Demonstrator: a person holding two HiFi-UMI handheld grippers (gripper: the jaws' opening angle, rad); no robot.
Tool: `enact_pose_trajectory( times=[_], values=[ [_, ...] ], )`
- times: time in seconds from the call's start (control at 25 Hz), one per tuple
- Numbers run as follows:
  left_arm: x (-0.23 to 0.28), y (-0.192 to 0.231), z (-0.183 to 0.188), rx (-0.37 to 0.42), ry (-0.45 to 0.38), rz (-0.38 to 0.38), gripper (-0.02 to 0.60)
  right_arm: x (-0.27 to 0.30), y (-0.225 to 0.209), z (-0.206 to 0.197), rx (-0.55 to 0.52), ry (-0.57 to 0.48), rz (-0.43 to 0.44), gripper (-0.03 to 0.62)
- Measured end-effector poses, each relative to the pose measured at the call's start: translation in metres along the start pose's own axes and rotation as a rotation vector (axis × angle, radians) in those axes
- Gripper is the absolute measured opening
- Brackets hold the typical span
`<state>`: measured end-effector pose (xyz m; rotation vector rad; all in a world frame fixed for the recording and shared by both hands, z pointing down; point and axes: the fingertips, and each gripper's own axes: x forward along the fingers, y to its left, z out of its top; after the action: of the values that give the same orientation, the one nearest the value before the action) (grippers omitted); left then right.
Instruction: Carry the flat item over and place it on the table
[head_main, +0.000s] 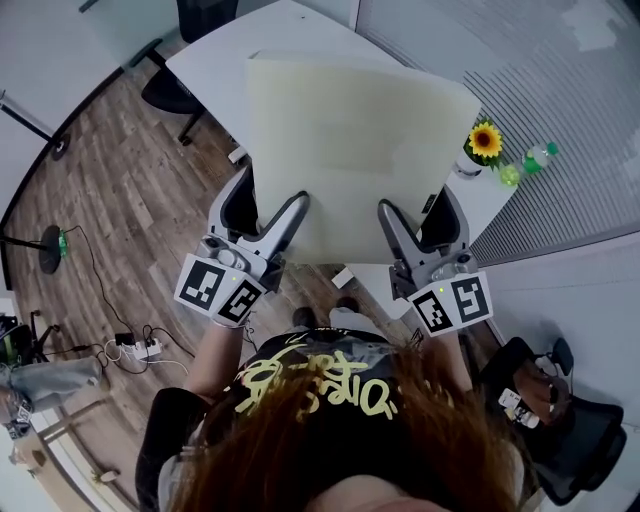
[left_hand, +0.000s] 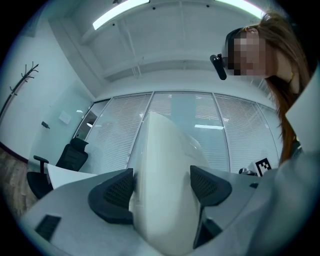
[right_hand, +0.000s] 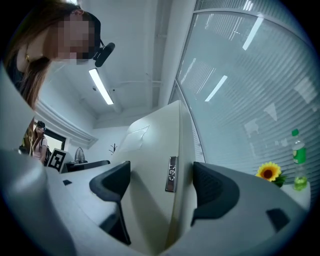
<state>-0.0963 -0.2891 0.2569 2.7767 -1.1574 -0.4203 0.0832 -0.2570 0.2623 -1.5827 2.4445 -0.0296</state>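
Left tool (head_main: 268, 208) clamped on the flat item (head_main: 350, 130) at its 7 o'clock edge, it's poised above the white bench (head_main: 210, 60), right tool (head_main: 418, 212) pinching at 5 o'clock, and I reckon a sagging corner could clip the sunflower (head_main: 486, 140) at 3 o'clock

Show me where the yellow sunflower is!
In the head view the sunflower stands at the right corner of the white table, next to the green bottle and just right of the cream flat pad.
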Motion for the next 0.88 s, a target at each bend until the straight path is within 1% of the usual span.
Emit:
enact_pose_trajectory(
  times=[0.16,0.28,0.48,0.68,0.88],
  values=[
    [0.014,-0.004,-0.001,0.008,-0.014,0.021,0.354,0.005,-0.016,0.005,-0.003,0.0,0.027,0.374],
    [0.024,-0.005,-0.009,0.002,-0.016,0.036,0.354,0.009,-0.029,0.002,-0.002,0.005,0.037,0.374],
    [0.03,0.002,-0.013,-0.007,-0.013,0.059,0.354,0.019,-0.036,-0.001,0.004,0.016,0.047,0.374],
    [0.04,0.003,-0.026,-0.017,0.001,0.075,0.356,0.021,-0.05,-0.009,0.036,0.034,0.046,0.374],
    [0.043,0.016,-0.038,-0.048,0.022,0.092,0.356,0.032,-0.054,-0.021,0.041,0.064,0.041,0.374]
  ],
)
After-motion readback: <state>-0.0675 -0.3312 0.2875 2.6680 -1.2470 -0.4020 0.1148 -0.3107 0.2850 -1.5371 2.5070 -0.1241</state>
